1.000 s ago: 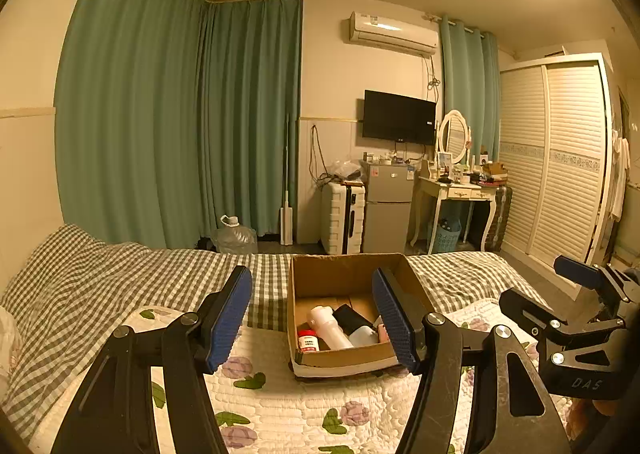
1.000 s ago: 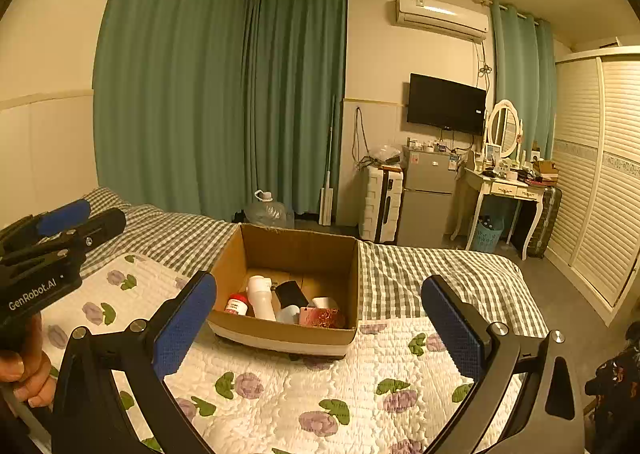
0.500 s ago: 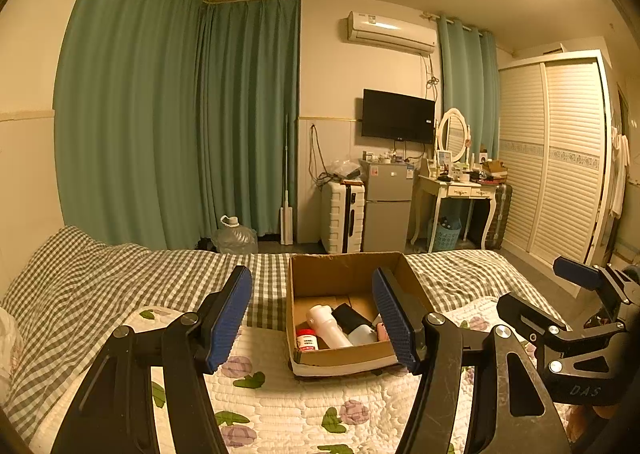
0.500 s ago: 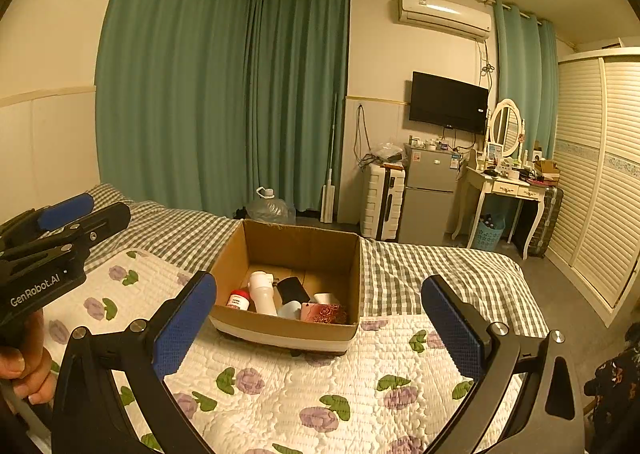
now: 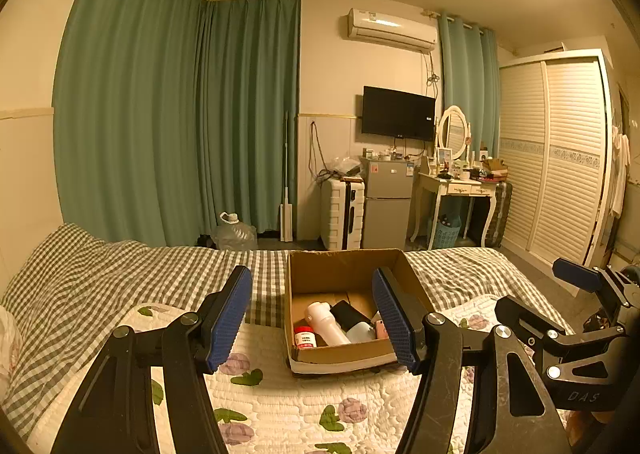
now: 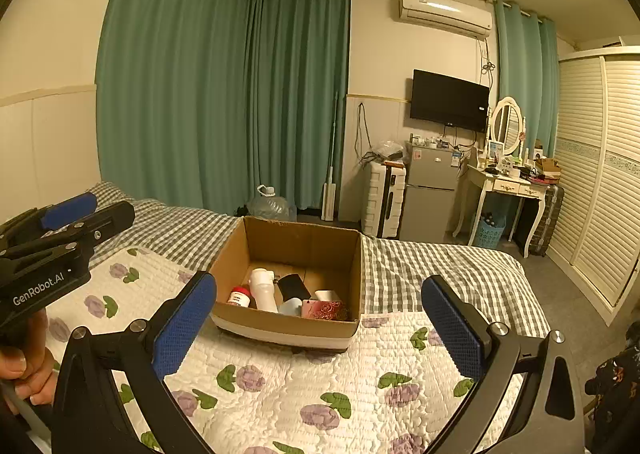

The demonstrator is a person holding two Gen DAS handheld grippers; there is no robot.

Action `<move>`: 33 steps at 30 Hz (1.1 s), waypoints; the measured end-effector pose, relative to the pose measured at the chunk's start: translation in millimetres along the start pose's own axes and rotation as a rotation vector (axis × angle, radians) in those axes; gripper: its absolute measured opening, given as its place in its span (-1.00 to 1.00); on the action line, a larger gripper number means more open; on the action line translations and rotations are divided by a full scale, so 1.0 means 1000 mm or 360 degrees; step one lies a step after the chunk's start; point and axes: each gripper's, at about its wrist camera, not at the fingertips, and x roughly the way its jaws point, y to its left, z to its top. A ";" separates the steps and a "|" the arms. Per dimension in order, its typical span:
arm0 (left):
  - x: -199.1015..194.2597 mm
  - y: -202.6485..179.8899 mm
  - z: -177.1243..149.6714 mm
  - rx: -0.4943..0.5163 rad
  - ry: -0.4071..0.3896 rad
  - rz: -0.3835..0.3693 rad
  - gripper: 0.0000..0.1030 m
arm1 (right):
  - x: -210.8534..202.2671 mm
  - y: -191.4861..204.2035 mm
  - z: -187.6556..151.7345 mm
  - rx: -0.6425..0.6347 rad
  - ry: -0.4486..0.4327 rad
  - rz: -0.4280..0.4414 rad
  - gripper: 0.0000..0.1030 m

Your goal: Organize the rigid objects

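Left gripper: black arms, blue pads spread wide, nothing between them.
Right gripper: at right edge, jaw state unclear.
Open brown cardboard box: on white floral quilt.
Box contents: white plastic bottle lying down, small red-capped jar, black flat object.
Background: green curtains, wall-mounted black television.

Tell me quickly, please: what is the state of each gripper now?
Left gripper: open, holding nothing, above the floral quilt.
Right gripper: open, holding nothing, facing the brown cardboard box.
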 end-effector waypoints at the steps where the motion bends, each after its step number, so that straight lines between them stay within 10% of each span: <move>1: 0.001 0.000 -0.002 -0.0002 0.0002 0.0001 0.27 | 0.000 -0.001 -0.001 0.0000 0.0001 0.0001 1.00; 33: 0.003 -0.004 -0.008 0.0004 0.0052 -0.0009 0.27 | -0.001 -0.004 -0.004 0.0005 0.0027 -0.0025 1.00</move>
